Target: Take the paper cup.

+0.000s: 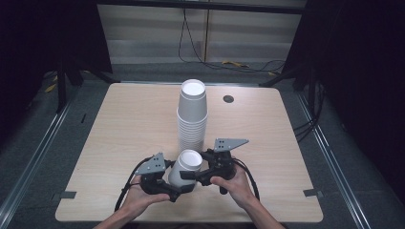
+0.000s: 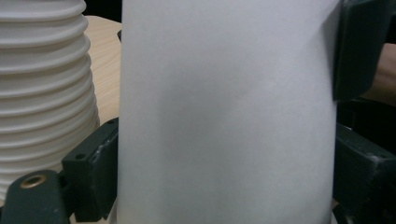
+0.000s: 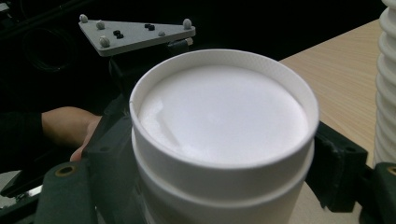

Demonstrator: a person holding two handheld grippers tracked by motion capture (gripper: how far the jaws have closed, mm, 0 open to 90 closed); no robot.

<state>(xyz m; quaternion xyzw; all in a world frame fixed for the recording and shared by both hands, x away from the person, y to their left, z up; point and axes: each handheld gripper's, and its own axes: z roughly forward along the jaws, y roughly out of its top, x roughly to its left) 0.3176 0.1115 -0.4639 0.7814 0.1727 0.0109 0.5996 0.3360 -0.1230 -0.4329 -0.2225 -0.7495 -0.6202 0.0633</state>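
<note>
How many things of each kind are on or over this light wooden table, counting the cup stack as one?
Tall stack of upturned white paper cups: 1
Separate white paper cup, between the jaws of both grippers: 1
Black two-jaw grippers, left gripper and right gripper: 2
Total: 4

A white paper cup (image 1: 184,168) sits bottom-up and tilted between the left gripper (image 1: 177,190) and right gripper (image 1: 187,175), jaws on both sides of its wall. In the right gripper view two nested cups (image 3: 224,140) show. A tall stack (image 1: 192,117) of upturned cups stands just beyond.
</note>
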